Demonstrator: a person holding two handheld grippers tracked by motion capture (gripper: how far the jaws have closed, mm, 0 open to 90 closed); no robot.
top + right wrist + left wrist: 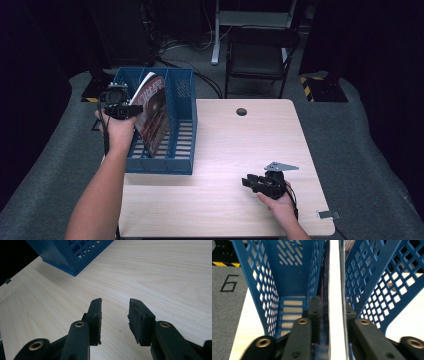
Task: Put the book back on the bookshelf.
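Note:
A blue slotted file rack (181,127) stands on the left part of the light wooden table (240,150). A magazine with a dark red cover (154,107) leans upright in one of its compartments. My left gripper (134,107) reaches in from the rack's left side. In the left gripper view the magazine's white edge (335,290) runs between the jaws of the left gripper (332,312). A slim gap shows at the left pad (315,315), and the rack's walls (292,277) rise on both sides. My right gripper (248,181) (115,307) rests low over the table's near right, open and empty.
A dark folding chair (260,55) stands beyond the table's far edge. A cable hole (241,111) sits near the table's far middle. A small metal tab (327,215) lies at the near right corner. A corner of the rack (72,252) lies ahead of the right jaws.

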